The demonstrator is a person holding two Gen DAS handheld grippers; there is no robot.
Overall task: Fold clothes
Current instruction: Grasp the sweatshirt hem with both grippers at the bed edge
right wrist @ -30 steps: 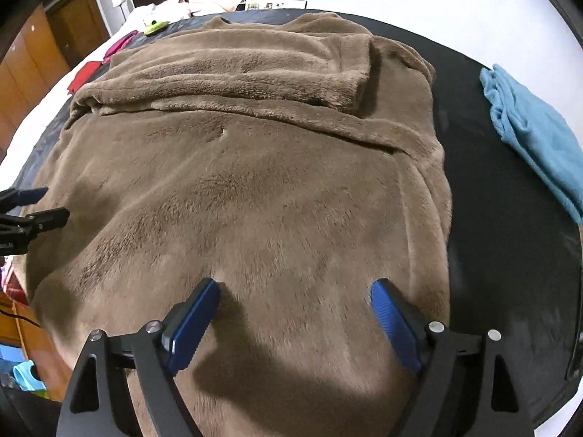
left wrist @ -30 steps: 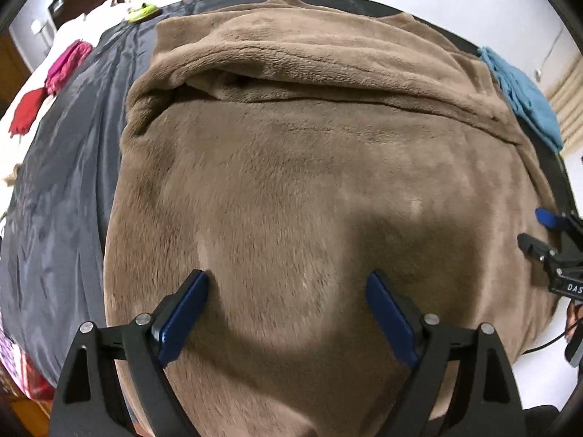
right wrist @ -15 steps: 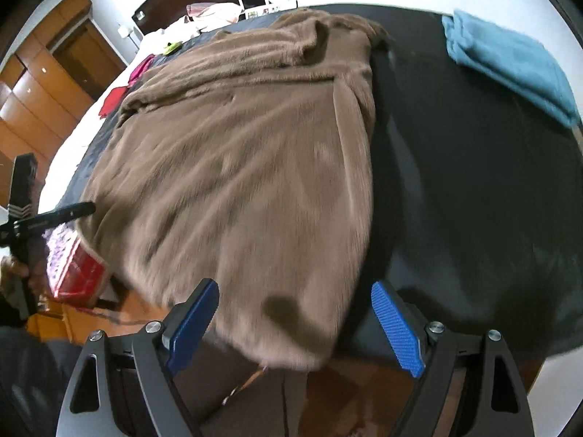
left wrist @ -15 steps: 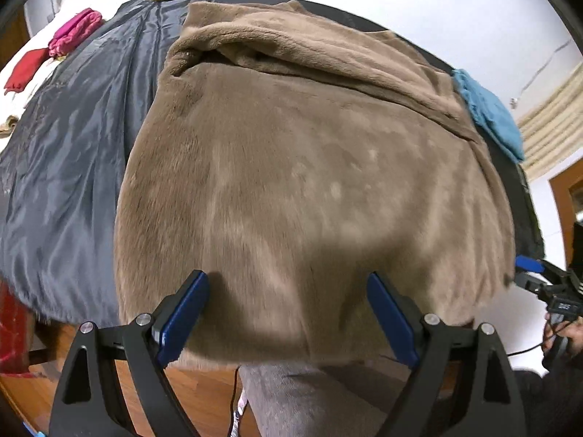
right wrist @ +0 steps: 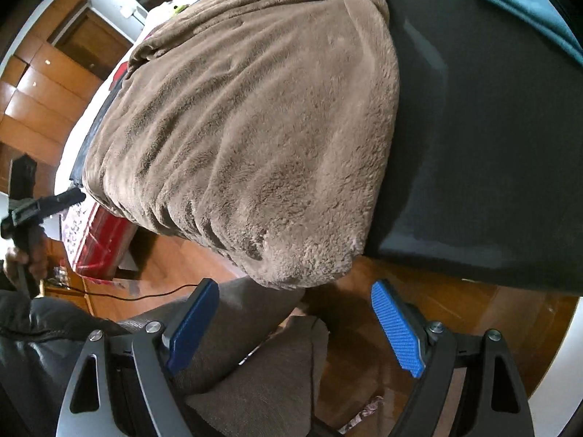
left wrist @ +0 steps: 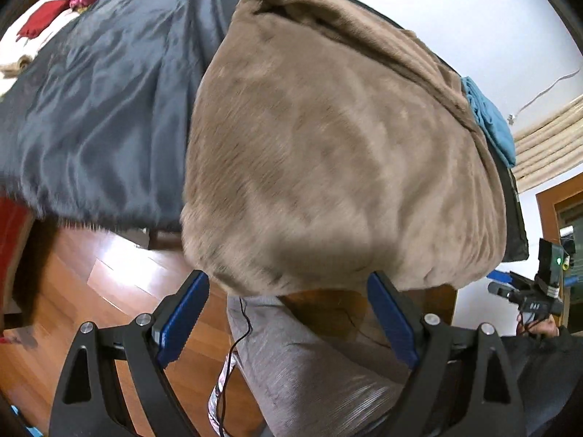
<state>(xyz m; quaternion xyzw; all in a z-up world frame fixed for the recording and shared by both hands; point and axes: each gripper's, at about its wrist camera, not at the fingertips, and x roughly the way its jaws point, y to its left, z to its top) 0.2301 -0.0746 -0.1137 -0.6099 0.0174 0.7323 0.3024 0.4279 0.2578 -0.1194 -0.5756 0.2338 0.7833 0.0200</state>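
Observation:
A large brown fleece garment lies spread on a dark bed cover, its near hem hanging over the bed's front edge. My left gripper is open, just below and in front of that hem, nothing between its blue pads. My right gripper is open too, below the hem's right corner. Each view shows the other gripper off to the side: the right one at the right edge, the left one at the left edge.
A folded blue cloth lies right of the garment on the dark cover. Red and pink clothes lie far left. The person's grey trouser legs and wooden floor are below the grippers. A black cable runs across the floor.
Both grippers have pulled back and dropped from above the garment to below its front hem; the floor and the person's legs have come into view. Both stayed open.

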